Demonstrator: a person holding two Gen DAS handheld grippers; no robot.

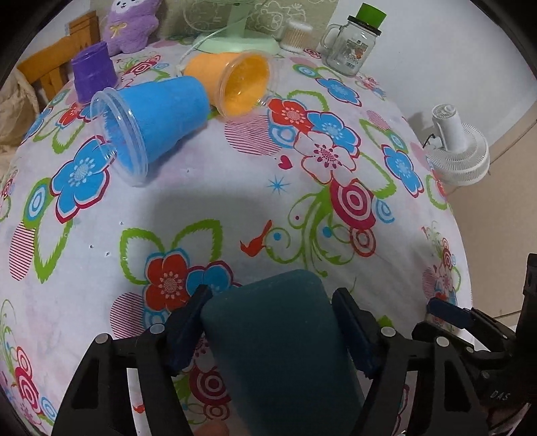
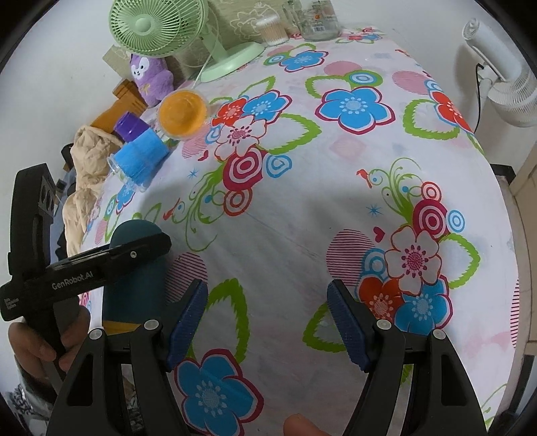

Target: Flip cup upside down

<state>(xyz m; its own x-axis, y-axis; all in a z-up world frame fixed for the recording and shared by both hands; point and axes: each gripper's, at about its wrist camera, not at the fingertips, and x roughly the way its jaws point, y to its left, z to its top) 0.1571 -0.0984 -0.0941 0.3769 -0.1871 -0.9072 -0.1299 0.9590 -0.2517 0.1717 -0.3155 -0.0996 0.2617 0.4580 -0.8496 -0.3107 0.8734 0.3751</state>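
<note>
Left wrist view shows the left gripper point(image 1: 272, 322) closed on a dark teal cup point(image 1: 278, 335) at the bottom centre of the frame, one pad on each side wall. The closed end points away from the camera, and a grip across the middle probably lets the wrist roll the cup over. Whether it touches the flowered tablecloth point(image 1: 208, 201) I cannot tell. Right wrist view shows the right gripper point(image 2: 266, 318) spread wide at the bottom centre, holding nothing above the cloth. Four cups in all: the teal one, a blue cup point(image 1: 147, 120) and an orange cup point(image 1: 235, 80) lying on their sides at upper left, touching, and a purple cup point(image 1: 94, 72) standing mouth-down behind them. Two fans: green fan point(image 2: 157, 23), white fan point(image 1: 459, 147).
</note>
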